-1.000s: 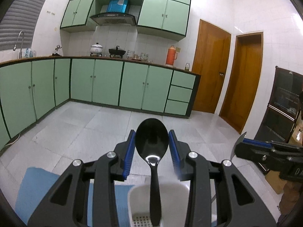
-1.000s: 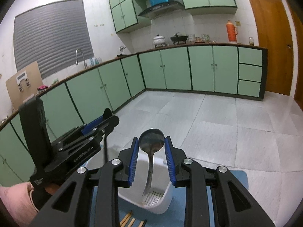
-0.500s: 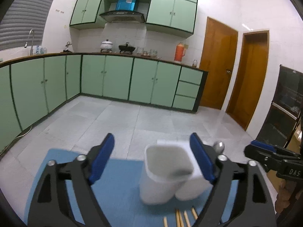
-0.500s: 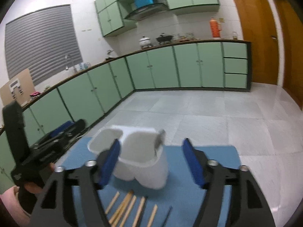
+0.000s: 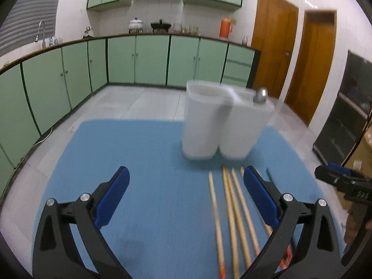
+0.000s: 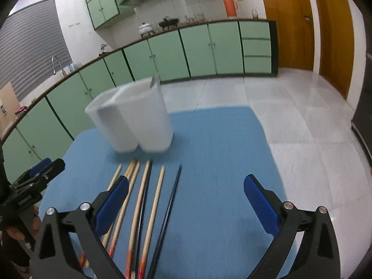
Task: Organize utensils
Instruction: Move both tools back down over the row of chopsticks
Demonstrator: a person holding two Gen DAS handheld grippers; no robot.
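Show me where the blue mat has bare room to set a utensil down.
Free: the blue mat left of the white holder and chopsticks, under the left tongs; also the mat right of the black chopstick, under the right tongs. Crowded: the strip in front of the holder, filled with chopsticks.
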